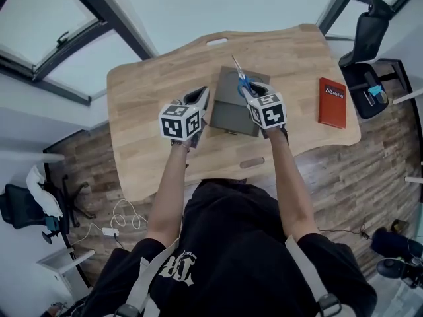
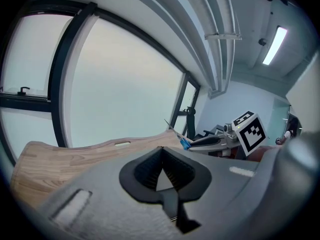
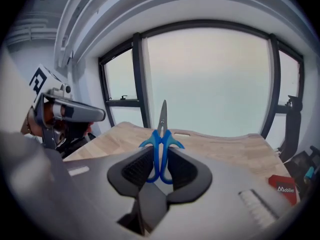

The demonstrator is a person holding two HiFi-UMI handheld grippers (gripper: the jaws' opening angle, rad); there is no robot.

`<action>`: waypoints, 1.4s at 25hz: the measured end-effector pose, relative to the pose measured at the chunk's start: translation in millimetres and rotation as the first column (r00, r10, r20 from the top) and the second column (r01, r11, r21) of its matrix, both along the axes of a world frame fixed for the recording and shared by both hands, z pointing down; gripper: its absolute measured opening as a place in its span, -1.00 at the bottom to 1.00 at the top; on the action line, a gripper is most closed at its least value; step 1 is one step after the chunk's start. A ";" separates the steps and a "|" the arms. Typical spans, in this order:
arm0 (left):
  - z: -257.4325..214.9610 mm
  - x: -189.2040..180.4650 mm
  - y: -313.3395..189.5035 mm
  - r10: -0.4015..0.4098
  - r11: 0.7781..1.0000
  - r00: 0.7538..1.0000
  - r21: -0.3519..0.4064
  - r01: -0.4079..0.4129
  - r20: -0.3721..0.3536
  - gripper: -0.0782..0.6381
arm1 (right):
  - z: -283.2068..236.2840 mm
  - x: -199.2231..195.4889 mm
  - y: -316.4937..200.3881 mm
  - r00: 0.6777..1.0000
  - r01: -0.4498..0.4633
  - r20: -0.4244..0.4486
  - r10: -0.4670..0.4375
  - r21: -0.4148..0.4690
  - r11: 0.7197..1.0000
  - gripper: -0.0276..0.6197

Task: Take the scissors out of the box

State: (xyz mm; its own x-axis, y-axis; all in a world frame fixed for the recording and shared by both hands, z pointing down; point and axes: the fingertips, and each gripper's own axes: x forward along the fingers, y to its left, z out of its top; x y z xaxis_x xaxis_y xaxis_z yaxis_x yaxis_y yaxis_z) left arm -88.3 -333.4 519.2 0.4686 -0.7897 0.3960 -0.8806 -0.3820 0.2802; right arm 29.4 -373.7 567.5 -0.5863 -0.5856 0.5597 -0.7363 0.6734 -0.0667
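The wooden table fills the middle of the head view. A grey box sits at its centre. A red book lies flat at 3 o'clock from the box, well apart from it and near the table's edge.

The left gripper hangs just beside the box at 9 o'clock. Its jaws are clenched tip to tip, with nothing between them.

The right gripper is over the box's 1 o'clock corner. Its jaws grasp the scissors by the blue handle loops. The closed blades stick out past the fingertips toward 12 o'clock in the right gripper view. The scissors are clear of the box, raised above it.
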 end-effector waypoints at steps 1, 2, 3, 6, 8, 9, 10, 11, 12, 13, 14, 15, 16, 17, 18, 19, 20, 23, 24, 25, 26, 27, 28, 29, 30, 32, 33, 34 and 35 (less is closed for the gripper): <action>-3.8 2.4 0.2 0.005 1.000 1.000 0.008 -0.005 -0.004 -0.79 | -7.5 1.8 -0.1 1.000 -0.008 0.014 0.008 0.008 1.000 -0.63; -8.4 5.4 0.8 0.013 1.000 1.000 0.020 -0.012 -0.011 -0.79 | -14.8 3.9 0.2 1.000 -0.013 0.025 0.013 0.018 1.000 -0.63; -13.3 9.1 1.7 0.022 0.999 1.000 0.035 -0.022 -0.020 -0.79 | -21.6 6.2 0.9 0.999 -0.017 0.031 0.017 0.028 0.999 -0.63; -26.1 19.2 5.1 0.041 0.997 0.998 0.071 -0.038 -0.042 -0.79 | -38.5 14.4 4.6 0.999 -0.030 0.038 0.028 0.057 0.998 -0.63; -33.1 23.2 5.0 0.040 0.996 0.998 0.084 -0.035 -0.053 -0.79 | -47.4 19.9 7.0 0.999 -0.039 0.041 0.036 0.074 0.997 -0.63; -36.9 24.8 4.3 0.040 0.995 0.997 0.090 -0.034 -0.059 -0.79 | -51.4 22.2 8.0 0.998 -0.043 0.043 0.039 0.082 0.996 -0.63; -41.0 26.6 3.4 0.041 0.995 0.997 0.096 -0.035 -0.065 -0.79 | -55.1 24.5 8.8 0.998 -0.047 0.045 0.043 0.090 0.995 -0.63; -45.7 28.6 2.4 0.044 0.994 0.996 0.102 -0.037 -0.073 -0.79 | -58.8 26.8 9.6 0.998 -0.050 0.047 0.045 0.097 0.994 -0.63; -51.0 30.9 1.6 0.049 0.993 0.996 0.109 -0.040 -0.080 -0.79 | -62.4 29.3 10.5 0.998 -0.053 0.051 0.048 0.104 0.993 -0.63; -56.7 33.5 0.9 0.055 0.992 0.995 0.117 -0.045 -0.085 -0.79 | -65.8 32.0 11.5 0.997 -0.058 0.055 0.052 0.109 0.992 -0.63; -62.2 35.9 0.4 0.061 0.991 0.994 0.125 -0.050 -0.086 -0.79 | -69.0 34.8 12.4 0.997 -0.063 0.058 0.057 0.114 0.991 -0.63; -67.2 38.1 0.2 0.066 0.990 0.994 0.133 -0.054 -0.084 -0.79 | -72.0 37.6 13.5 0.996 -0.070 0.062 0.063 0.117 0.991 -0.63; -71.4 40.1 0.4 0.069 0.989 0.994 0.139 -0.057 -0.082 -0.79 | -74.8 40.4 14.8 0.995 -0.077 0.065 0.070 0.120 0.990 -0.63; -74.9 41.8 0.9 0.072 0.988 0.994 0.146 -0.060 -0.081 -0.79 | -77.5 43.0 16.0 0.995 -0.084 0.068 0.076 0.123 0.989 -0.63; -77.6 43.5 1.5 0.075 0.987 0.994 0.151 -0.062 -0.079 -0.79 | -80.1 45.5 17.2 0.994 -0.090 0.070 0.082 0.127 0.988 -0.63; -79.7 45.2 2.3 0.077 0.986 0.994 0.154 -0.064 -0.077 -0.79 | -82.4 48.0 18.4 0.994 -0.096 0.070 0.088 0.130 0.987 -0.63; -81.3 47.0 3.1 0.080 0.985 0.994 0.158 -0.067 -0.075 -0.79 | -84.3 50.5 19.6 0.993 -0.102 0.069 0.093 0.134 0.986 -0.63; -83.4 52.6 5.2 0.092 0.983 0.993 0.163 -0.080 -0.067 -0.79 | -88.5 58.4 23.1 0.991 -0.121 0.069 0.112 0.143 0.982 -0.63; -83.0 55.0 5.8 0.098 0.983 0.993 0.163 -0.087 -0.064 -0.79 | -89.0 61.3 24.2 0.990 -0.129 0.071 0.120 0.144 0.981 -0.63; -82.3 57.5 6.5 0.105 0.982 0.993 0.161 -0.094 -0.061 -0.79 | -89.1 64.5 25.5 0.989 -0.137 0.072 0.128 0.144 0.980 -0.63; -81.8 60.1 7.3 0.111 0.982 0.992 0.160 -0.100 -0.058 -0.79 | -89.1 67.9 27.1 0.988 -0.145 0.073 0.135 0.143 0.979 -0.63; -81.7 62.8 8.1 0.116 0.981 0.992 0.160 -0.106 -0.055 -0.79 | -89.3 71.7 28.6 0.987 -0.152 0.076 0.142 0.143 0.978 -0.63; -82.1 65.5 8.8 0.120 0.981 0.991 0.161 -0.110 -0.052 -0.79 | -89.6 75.8 30.2 0.986 -0.159 0.079 0.149 0.144 0.977 -0.63; -82.8 68.0 9.4 0.124 0.980 0.991 0.162 -0.114 -0.050 -0.79 | -89.9 79.8 31.9 0.984 -0.167 0.082 0.156 0.143 0.976 -0.63; -83.6 70.0 10.1 0.127 0.979 0.991 0.164 -0.118 -0.049 -0.79 | -89.8 83.5 33.5 0.983 -0.175 0.085 0.164 0.141 0.974 -0.63; -85.0 73.0 11.5 0.134 0.978 0.990 0.165 -0.124 -0.052 -0.79 | -88.2 89.1 37.0 0.980 -0.190 0.092 0.179 0.131 0.973 -0.63; -85.4 74.1 12.2 0.136 0.978 0.989 0.165 -0.126 -0.055 -0.79 | -87.0 91.2 38.6 0.978 -0.195 0.094 0.184 0.127 0.972 -0.63; -85.8 75.4 13.0 0.138 0.978 0.989 0.166 -0.127 -0.057 -0.79 | -85.8 93.2 40.1 0.978 -0.199 0.094 0.188 0.124 0.972 -0.63; -86.0 76.8 14.1 0.140 0.978 0.988 0.166 -0.129 -0.059 -0.79 | -84.7 95.3 41.8 0.977 -0.201 0.092 0.191 0.122 0.972 -0.63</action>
State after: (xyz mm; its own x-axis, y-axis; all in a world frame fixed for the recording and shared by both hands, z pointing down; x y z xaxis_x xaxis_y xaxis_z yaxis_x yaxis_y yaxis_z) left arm -11.5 -319.3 433.2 0.5971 -0.7683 0.2308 -0.7983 -0.5410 0.2646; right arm 124.6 -331.9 482.8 -0.4923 -0.7582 0.4275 -0.8507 0.5231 -0.0519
